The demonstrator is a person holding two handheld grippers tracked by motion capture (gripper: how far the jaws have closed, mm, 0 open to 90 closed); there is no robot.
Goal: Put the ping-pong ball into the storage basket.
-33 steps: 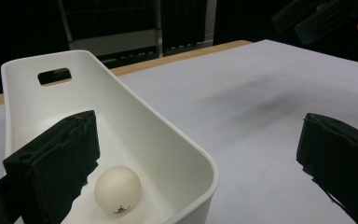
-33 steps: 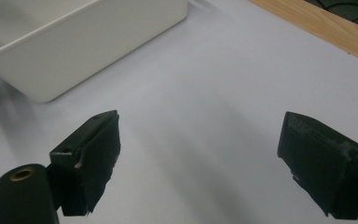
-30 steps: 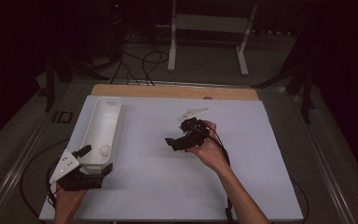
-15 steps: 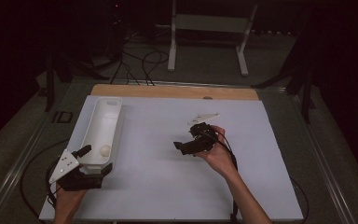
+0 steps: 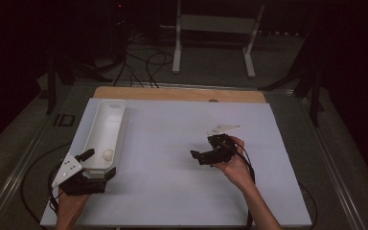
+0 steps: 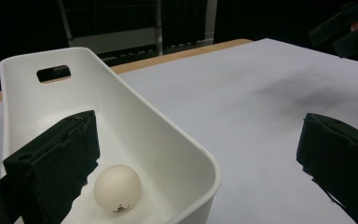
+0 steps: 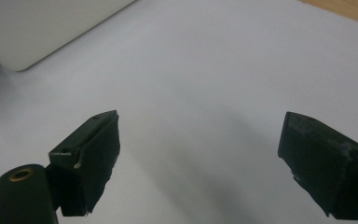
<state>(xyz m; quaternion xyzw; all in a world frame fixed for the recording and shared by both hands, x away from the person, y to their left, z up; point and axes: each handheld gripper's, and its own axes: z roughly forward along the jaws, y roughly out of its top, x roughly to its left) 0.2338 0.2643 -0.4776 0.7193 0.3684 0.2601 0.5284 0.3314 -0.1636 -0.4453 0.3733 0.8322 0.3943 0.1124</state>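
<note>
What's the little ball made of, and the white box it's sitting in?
The ball looks like thin, matt plastic, like a ping-pong ball: cream-white, smooth, with a small dark printed mark. The white box looks like moulded plastic with a slight sheen: its rim is rounded, its walls are one smooth piece, and a handle slot is cut in the far end. I can't be sure from looks alone.

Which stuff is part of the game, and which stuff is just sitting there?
Part of the job:
long white plastic bin
small white ball inside it
left tongs, jaws open astride the bin's wall
right tongs, open

Just there:
white metal stand
black floor cables
</note>
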